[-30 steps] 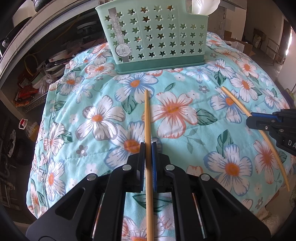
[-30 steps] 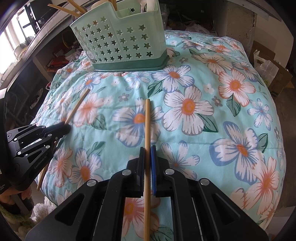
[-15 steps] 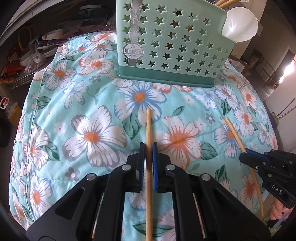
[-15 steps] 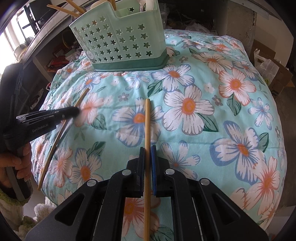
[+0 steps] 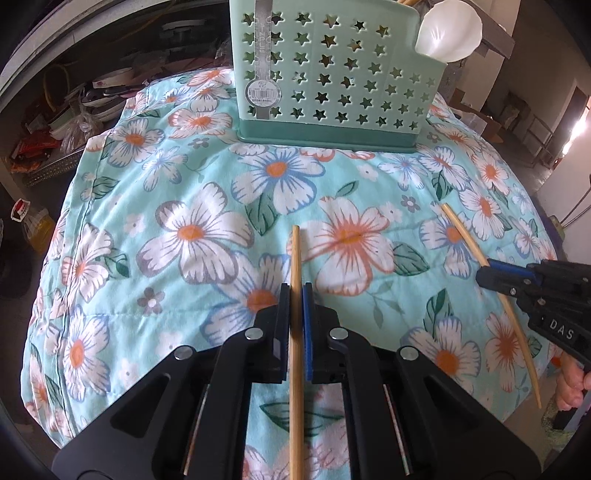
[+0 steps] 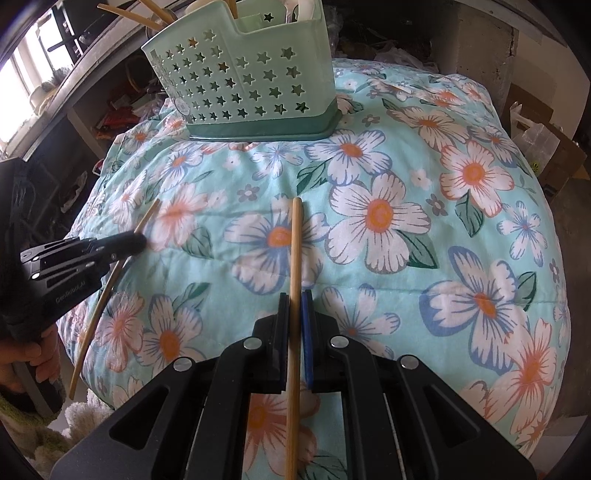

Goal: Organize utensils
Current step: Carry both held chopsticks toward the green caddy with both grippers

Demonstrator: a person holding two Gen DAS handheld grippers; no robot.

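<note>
Bamboo is clamped in both claws: the left claw [image 5: 296, 291] is closed on one chopstick [image 5: 295, 258], and the right claw [image 6: 294, 299] is closed on another chopstick [image 6: 295, 243]. Each stick runs straight ahead from its claw, tip hanging over the floral quilt [image 5: 192, 236], with a long tail passing back under the claw body.

Ahead of both claws, beyond the stick tips, stands the mint caddy [image 5: 325, 74], already holding sticks and a white spoon [image 5: 448, 35].

Risks, as I judge them: each grip sits well back from the tip, so a thin round stick could swivel between the pads on the way up. A tip that wanders could strike the star-holed wall or the rim rather than drop into a slot. The caddy rests on soft, domed bedding, so a knock might tip it. With both claws heading for one opening, the sticks could cross.

Hard to make out: the caddy's inner dividers are mostly hidden. Its top is cut off in the left view. The sticks' rear ends vanish under the claws.
</note>
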